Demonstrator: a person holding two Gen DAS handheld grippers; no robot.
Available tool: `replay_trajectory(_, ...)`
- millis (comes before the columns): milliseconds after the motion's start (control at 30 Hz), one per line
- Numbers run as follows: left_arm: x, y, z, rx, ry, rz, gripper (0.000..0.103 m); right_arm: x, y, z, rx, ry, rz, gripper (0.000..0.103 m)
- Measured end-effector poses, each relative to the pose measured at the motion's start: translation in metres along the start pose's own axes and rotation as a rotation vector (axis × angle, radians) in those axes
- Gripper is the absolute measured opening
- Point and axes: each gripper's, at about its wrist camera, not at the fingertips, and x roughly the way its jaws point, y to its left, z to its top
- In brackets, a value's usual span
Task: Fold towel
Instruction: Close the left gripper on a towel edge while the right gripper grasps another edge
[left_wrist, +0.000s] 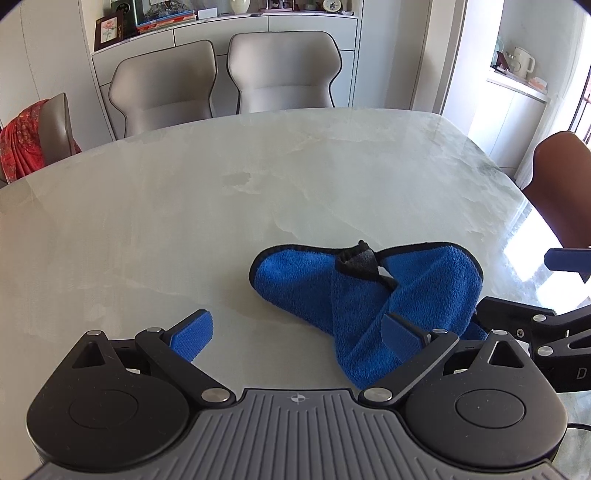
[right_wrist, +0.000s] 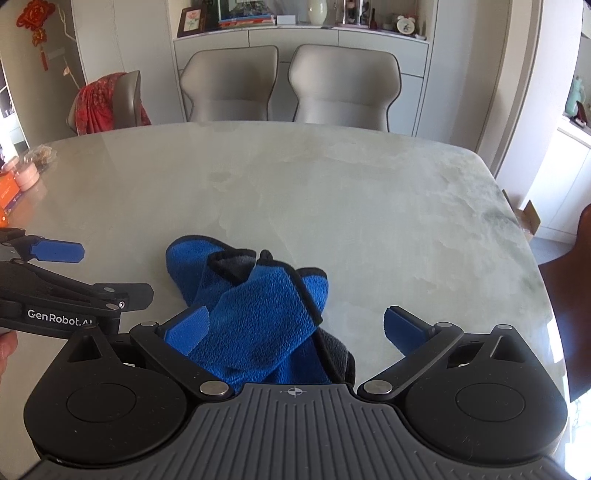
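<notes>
A crumpled blue towel with a black hem and a grey underside lies on the pale marble table, near its front edge. My left gripper is open just left of the towel, and its right finger overlaps the towel's near corner. In the right wrist view the towel bunches between the wide-open fingers of my right gripper, resting against the left finger; the jaws are not closed on it. The left gripper shows at the left edge. The right gripper shows at the right edge.
Two grey chairs stand at the table's far side. A chair draped with red cloth is at the far left and a brown chair on the right. Pink tubs and an orange box sit on the table's left end.
</notes>
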Motion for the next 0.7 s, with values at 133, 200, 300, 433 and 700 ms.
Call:
replay_trajectory(133, 0.006, 0.0, 0.007, 0.019, -0.001, 0.001, 0.1, 0.005, 0.0, 0.006, -0.011, -0.003, -0.006, 0.102)
replay_trajectory(200, 0.009, 0.001, 0.011, 0.024, 0.0, 0.006, 0.1, 0.008, 0.002, 0.011, -0.013, -0.004, -0.006, 0.102)
replay_trajectory(300, 0.014, 0.002, 0.017, 0.027, 0.001, 0.012, 0.1, 0.011, 0.003, 0.015, -0.014, -0.006, -0.001, 0.102)
replay_trajectory(433, 0.019, 0.004, 0.023, 0.035, 0.002, 0.018, 0.1, 0.015, 0.003, 0.017, -0.013, -0.01, 0.01, 0.102)
replay_trajectory(700, 0.033, 0.007, 0.03, 0.054, 0.018, -0.004, 0.1, 0.022, -0.002, 0.008, -0.023, -0.005, 0.094, 0.095)
